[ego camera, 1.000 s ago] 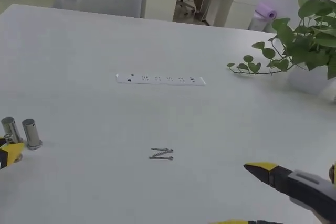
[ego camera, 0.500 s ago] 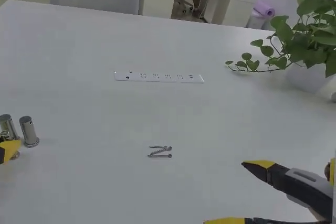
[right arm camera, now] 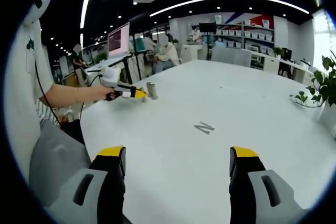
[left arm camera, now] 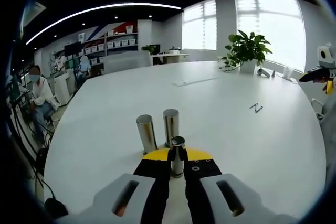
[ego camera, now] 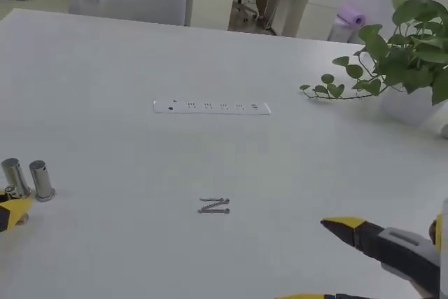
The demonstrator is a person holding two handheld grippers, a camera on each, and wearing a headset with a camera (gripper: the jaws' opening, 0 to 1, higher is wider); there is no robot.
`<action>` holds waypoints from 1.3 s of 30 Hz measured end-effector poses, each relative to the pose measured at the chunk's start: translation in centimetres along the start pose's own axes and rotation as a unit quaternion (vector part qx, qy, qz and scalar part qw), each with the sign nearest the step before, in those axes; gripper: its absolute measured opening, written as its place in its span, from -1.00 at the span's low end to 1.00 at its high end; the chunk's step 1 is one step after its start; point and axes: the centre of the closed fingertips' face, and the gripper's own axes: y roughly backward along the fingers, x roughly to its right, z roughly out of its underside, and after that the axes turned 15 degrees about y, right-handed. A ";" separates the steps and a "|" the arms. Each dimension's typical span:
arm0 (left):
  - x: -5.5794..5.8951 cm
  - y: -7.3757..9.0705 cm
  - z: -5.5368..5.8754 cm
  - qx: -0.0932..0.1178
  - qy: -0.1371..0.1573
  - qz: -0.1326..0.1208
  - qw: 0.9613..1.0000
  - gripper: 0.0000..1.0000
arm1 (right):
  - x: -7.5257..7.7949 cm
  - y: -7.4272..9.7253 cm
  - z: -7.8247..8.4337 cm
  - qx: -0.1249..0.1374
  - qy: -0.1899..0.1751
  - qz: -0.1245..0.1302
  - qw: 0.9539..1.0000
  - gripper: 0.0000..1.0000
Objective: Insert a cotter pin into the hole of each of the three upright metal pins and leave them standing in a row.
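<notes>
Steel: the left gripper (left arm camera: pixel 177 157) stays shut on one metal pin (left arm camera: pixel 177 144) beside two standing pins (left arm camera: pixel 170 127). We see the cotter pins (ego camera: pixel 214 206) unmoved to their right and the right gripper (right arm camera: pixel 177 161) wide open, empty; insertion unstarted.

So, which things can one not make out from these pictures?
- Cotter pins: too small in the head view, lying close together; their number is unclear.
- Third metal pin: in the head view, mostly behind the left gripper and near the left edge.
- Holes of the two standing pins: too small or turned away in the left gripper view.
- Right gripper: in the head view, its lower jaw is cut off by the bottom edge.
</notes>
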 end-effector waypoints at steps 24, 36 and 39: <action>7.9 1.3 2.1 -0.013 -0.016 0.065 0.998 -0.86 | -1.4 1.3 0.5 0.005 0.002 -0.010 1.000 0.65; 11.8 1.4 3.6 -0.025 -0.022 0.097 0.995 -0.86 | -2.1 1.9 1.1 0.007 -0.001 -0.009 1.000 0.64; 12.3 1.6 3.7 -0.025 -0.023 0.098 0.995 -0.86 | -2.2 2.1 1.1 0.008 0.000 -0.008 1.000 0.64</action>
